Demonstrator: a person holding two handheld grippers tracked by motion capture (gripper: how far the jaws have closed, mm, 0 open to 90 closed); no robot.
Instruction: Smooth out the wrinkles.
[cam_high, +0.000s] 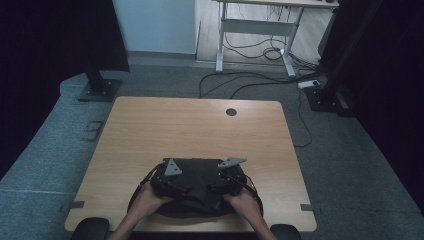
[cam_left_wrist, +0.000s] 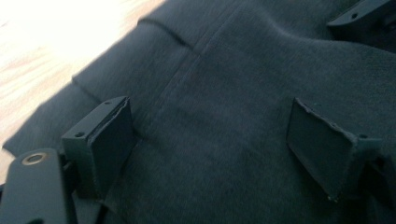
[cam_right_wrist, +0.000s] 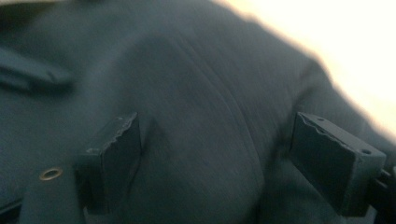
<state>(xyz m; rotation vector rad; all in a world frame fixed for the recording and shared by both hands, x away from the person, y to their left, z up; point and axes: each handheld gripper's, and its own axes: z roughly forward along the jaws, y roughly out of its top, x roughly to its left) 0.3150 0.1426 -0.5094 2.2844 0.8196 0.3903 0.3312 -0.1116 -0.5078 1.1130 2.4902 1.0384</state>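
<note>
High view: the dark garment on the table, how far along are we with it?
Early. The dark garment lies bunched in a rough heap at the near edge of the wooden table; no neat fold shows. In hand: the left claw and right claw both stand open over the cloth, gripping nothing yet. Left: grasping the cloth and whatever handling follows.

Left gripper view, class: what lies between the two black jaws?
Dark cloth spans the gap between the open jaws of the left gripper; a seam runs through it there.
</note>
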